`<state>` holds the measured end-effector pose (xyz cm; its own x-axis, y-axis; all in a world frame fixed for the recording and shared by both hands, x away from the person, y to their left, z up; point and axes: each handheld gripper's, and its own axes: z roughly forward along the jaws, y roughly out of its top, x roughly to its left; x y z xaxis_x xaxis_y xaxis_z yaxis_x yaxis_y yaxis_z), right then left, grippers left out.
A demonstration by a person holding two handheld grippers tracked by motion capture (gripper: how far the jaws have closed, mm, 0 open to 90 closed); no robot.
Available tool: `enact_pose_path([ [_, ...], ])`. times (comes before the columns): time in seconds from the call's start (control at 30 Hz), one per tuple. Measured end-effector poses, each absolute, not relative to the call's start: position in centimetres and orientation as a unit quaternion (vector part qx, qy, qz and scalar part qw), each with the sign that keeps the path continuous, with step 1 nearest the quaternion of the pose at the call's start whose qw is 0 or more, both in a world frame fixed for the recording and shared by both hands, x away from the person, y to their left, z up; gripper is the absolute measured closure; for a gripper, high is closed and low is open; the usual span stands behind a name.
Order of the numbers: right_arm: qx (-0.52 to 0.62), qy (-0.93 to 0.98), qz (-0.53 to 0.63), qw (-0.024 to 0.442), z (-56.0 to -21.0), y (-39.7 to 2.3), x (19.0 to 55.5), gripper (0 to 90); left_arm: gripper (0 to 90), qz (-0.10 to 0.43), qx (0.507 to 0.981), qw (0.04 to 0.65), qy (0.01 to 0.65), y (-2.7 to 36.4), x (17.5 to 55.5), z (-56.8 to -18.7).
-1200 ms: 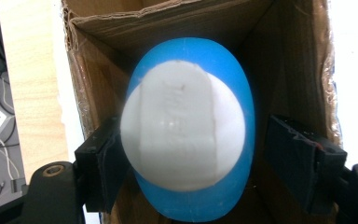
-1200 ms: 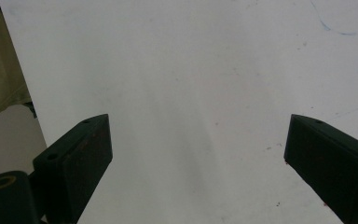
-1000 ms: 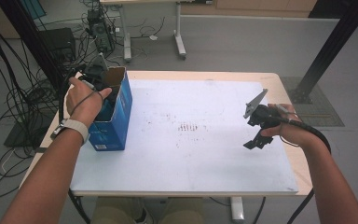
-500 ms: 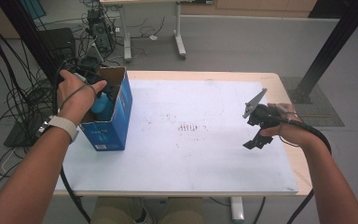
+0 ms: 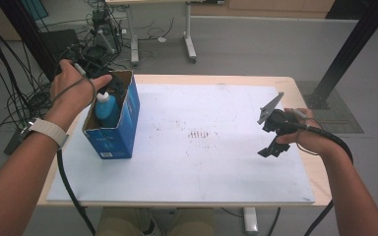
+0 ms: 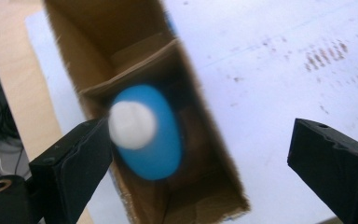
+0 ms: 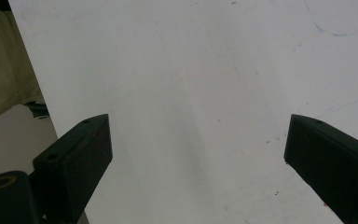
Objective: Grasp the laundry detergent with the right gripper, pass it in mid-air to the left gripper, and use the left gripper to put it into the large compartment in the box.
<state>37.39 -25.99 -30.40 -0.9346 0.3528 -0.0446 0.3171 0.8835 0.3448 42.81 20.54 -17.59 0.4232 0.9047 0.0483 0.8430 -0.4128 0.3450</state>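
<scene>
High view: a blue plastic bottle with a white cap (image 5: 107,109) stands upright inside an open-topped blue cardboard box with a brown lining (image 5: 128,115), at about nine o'clock on the white sheet (image 5: 197,162) that covers the bench (image 5: 216,78). The left hand-held gripper (image 5: 112,87) hangs just above the box mouth, at the bottle's twelve o'clock, and is partly hidden by the left hand (image 5: 74,91). A second ago that hand sat lower, down at the box; it now stands higher and clear of the bottle.

Left gripper view: the left hand-held gripper (image 6: 200,149) looks down into the box (image 6: 98,32), whose inner flap crosses behind the bottle (image 6: 151,140). Its jaws have just been opening and now stand wide apart. The white cap lies against the edge of the nine o'clock jaw in the picture, but the motion blur leaves contact undecided, and no pad presses on the bottle.

Right gripper view: the right hand-held gripper (image 7: 198,154) has its jaws wide apart with nothing between them, over bare white sheet (image 7: 191,70). In the high view it (image 5: 274,142) hovers at about three o'clock, unmoved from a second ago.

Reading: the bottle appears released into the box, so the placing step looks complete, and the left hand seems to be withdrawing.
</scene>
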Motion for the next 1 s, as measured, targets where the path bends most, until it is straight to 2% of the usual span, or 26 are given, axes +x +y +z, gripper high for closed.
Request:
enact_pose_path([
  [0.33,0.177,0.967,0.174,0.052,-30.2,-26.0,37.0,7.5,6.4,0.109,0.866,0.141,0.467,17.6,42.2,-16.5],
  [0.7,0.179,0.967,0.177,0.049,-29.9,-25.5,36.8,7.4,6.6,0.082,0.921,0.140,0.353,14.6,41.6,-16.7],
  [1.0,0.177,0.967,0.178,0.048,-29.7,-25.0,36.9,7.4,6.5,0.067,0.947,0.139,0.283,12.5,41.2,-17.3],
])
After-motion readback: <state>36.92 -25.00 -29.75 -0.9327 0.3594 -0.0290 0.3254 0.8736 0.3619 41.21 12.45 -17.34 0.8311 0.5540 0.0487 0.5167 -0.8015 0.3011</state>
